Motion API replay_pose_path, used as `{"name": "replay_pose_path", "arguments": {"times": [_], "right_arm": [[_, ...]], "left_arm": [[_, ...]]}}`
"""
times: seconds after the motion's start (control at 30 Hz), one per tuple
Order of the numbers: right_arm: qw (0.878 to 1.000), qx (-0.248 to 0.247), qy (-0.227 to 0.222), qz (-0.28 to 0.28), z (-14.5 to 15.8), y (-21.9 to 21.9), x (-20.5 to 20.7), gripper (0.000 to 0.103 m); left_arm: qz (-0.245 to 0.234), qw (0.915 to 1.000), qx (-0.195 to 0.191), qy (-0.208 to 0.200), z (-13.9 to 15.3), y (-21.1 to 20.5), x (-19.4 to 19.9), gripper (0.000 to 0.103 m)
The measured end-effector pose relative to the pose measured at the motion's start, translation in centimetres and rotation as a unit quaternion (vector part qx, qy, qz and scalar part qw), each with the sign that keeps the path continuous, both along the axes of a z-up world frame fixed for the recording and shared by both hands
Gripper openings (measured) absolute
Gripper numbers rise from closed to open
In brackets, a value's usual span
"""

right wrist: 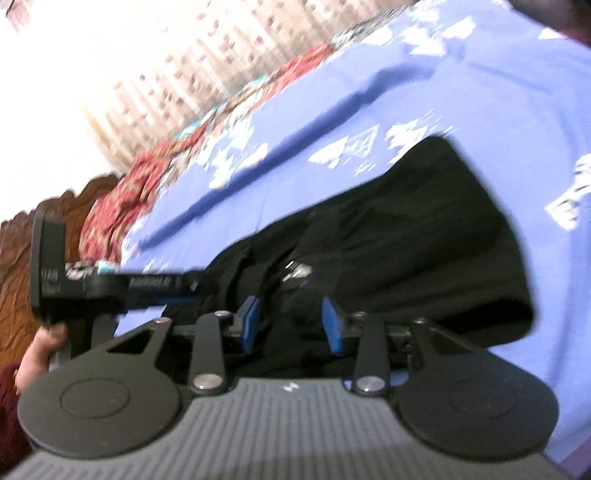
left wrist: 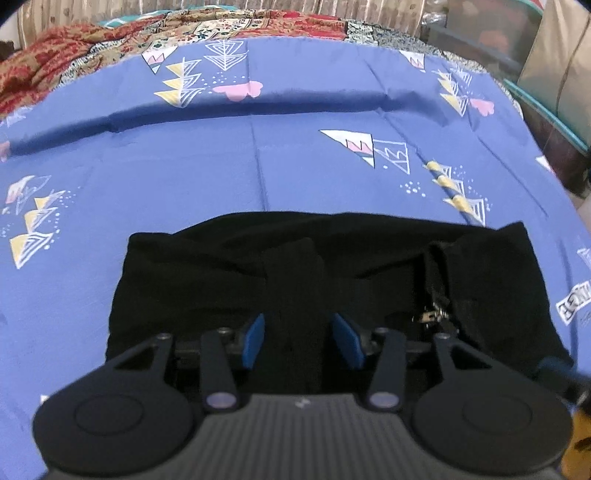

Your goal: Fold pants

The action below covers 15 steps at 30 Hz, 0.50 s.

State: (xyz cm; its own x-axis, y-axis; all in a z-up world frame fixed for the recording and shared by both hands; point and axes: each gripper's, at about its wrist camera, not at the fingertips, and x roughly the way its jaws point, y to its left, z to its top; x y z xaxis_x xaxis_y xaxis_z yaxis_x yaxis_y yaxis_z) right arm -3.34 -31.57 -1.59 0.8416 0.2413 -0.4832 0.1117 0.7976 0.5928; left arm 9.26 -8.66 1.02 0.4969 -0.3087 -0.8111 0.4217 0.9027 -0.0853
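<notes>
The black pants [left wrist: 369, 258] lie folded in a wide bundle on the blue patterned bedsheet [left wrist: 221, 166], with a metal zipper [left wrist: 432, 315] showing at the right. My left gripper [left wrist: 297, 338] has its blue pads [left wrist: 255, 341] closed on a bunched fold of the pants. In the right wrist view, which is tilted and blurred, my right gripper [right wrist: 290, 321] is shut on the pants [right wrist: 424, 236] near the zipper [right wrist: 299, 271]. The left gripper's body [right wrist: 110, 288] shows at the left, held by a hand [right wrist: 44, 345].
A red and orange patterned quilt [left wrist: 110, 48] lies bunched at the far edge of the bed. Curtains [left wrist: 369, 11] hang behind it. Boxes and a teal-edged shelf [left wrist: 546, 74] stand at the right. A carved wooden headboard [right wrist: 22, 266] is at the left in the right wrist view.
</notes>
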Motion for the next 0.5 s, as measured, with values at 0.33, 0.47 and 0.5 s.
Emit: {"name": "replay_pose_path", "arguments": {"times": [0.33,0.47,0.5], "right_arm": [[0.993,0.003,0.021,-0.115,-1.1,-3.7,-1.2,0.047],[0.989,0.012,0.032,-0.142,-2.1,-4.8,-1.9,0.048],[0.989,0.016,0.032,-0.146,-2.2,-5.1,-2.1,0.048]], "left_arm": [[0.01,0.9994,0.032,-0.005,-0.2,-0.9,-1.3,0.052],[0.009,0.9988,0.047,-0.007,-0.6,-1.3,-1.3,0.054],[0.01,0.9986,0.052,-0.007,-0.8,-1.4,-1.2,0.054]]}}
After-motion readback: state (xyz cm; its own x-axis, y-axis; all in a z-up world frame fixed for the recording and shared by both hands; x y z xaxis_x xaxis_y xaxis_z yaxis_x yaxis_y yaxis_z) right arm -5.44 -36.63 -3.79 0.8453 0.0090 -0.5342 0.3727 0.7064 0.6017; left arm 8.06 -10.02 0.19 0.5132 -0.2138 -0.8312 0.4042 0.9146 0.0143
